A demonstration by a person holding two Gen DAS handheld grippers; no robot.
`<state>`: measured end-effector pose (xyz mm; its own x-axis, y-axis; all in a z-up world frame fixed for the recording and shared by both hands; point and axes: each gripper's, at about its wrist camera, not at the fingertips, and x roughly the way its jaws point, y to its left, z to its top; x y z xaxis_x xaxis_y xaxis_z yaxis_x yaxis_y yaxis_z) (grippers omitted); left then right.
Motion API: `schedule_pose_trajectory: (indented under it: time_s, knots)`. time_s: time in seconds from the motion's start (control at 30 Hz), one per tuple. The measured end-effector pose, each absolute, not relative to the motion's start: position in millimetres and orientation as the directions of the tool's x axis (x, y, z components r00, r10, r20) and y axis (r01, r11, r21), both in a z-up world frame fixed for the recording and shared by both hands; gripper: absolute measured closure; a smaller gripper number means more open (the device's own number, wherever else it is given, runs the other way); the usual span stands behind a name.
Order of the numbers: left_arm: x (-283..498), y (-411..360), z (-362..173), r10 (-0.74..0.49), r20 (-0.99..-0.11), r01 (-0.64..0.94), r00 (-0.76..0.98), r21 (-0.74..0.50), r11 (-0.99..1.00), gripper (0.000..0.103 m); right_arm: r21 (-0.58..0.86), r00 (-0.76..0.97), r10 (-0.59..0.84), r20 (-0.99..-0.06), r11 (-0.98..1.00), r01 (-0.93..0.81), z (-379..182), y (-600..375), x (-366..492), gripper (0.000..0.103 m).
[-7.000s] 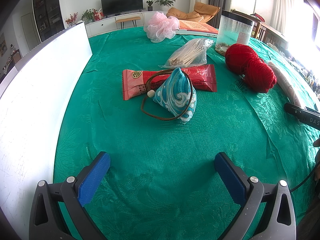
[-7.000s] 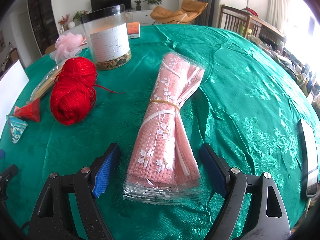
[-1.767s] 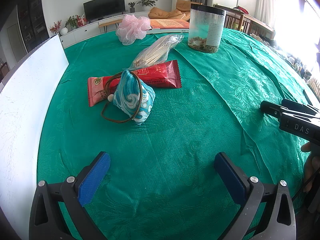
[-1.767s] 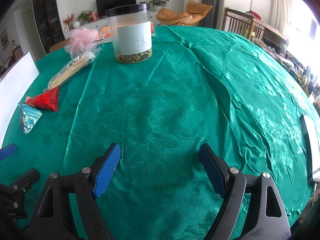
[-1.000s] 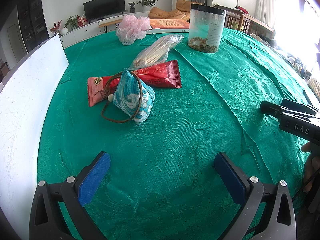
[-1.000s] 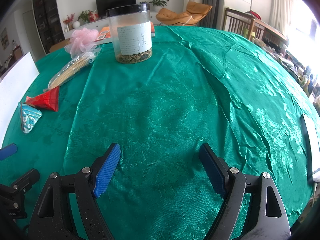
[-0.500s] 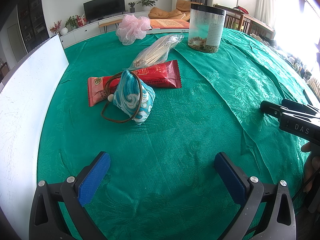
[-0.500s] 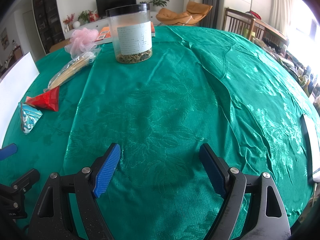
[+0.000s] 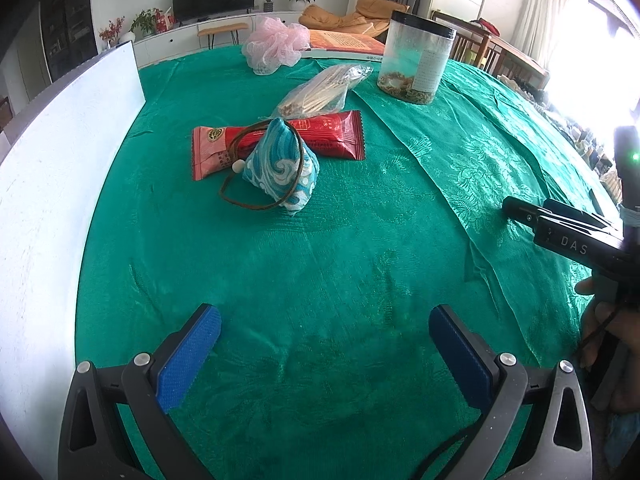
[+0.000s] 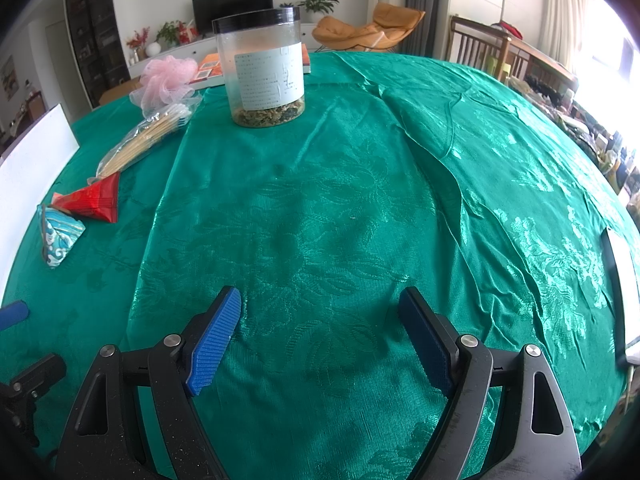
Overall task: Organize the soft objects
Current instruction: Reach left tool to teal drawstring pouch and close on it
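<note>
Right now both claws are hanging wide open above the green-clothed worktop, and neither is holding anything. The left claw is tilting down over bare cloth, its blue pads standing far apart with only fabric between them. The right claw is likewise gaping over an empty patch of cloth; from the left wrist view its black body is poking in from the right edge, with part of a hand showing under it.

Ahead of the left claw, well apart from it, a blue patterned pouch with a brown cord looped around it is sitting on the cloth, leaning against a red snack packet that is lying flat behind it. Just beyond the packet a clear bag of sticks is lying, and farther back a pink mesh puff is resting near an orange book. A clear jar with a black lid is standing upright to the right of the bag. A white board is running along the left side of the worktop.

From the right wrist view the pouch is showing at the far left, beside the packet's end.
</note>
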<state>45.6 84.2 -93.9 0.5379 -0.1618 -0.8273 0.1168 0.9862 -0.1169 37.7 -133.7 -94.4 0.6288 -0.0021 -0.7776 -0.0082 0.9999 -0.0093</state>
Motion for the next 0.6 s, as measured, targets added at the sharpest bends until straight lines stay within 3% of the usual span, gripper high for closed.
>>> schedule_pose_trajectory:
  time_s: [0.4, 0.47, 0.6]
  knots:
    - [86, 101, -74, -0.156, -0.783, -0.005, 0.602, -0.199, 0.980, 0.001, -0.009, 0.629, -0.002, -0.777, 1.000, -0.008, -95, -134, 38, 0.019]
    - [103, 98, -77, -0.140, -0.782, -0.021, 0.607, -0.192, 0.981, 0.006, -0.009, 0.629, -0.002, -0.777, 1.000, -0.008, -95, -134, 38, 0.019]
    - [126, 94, -90, -0.074, -0.792, -0.053, 0.606, -0.133, 0.990, 0.039, -0.009, 0.629, -0.002, -0.777, 1.000, -0.009, -95, -134, 38, 0.019]
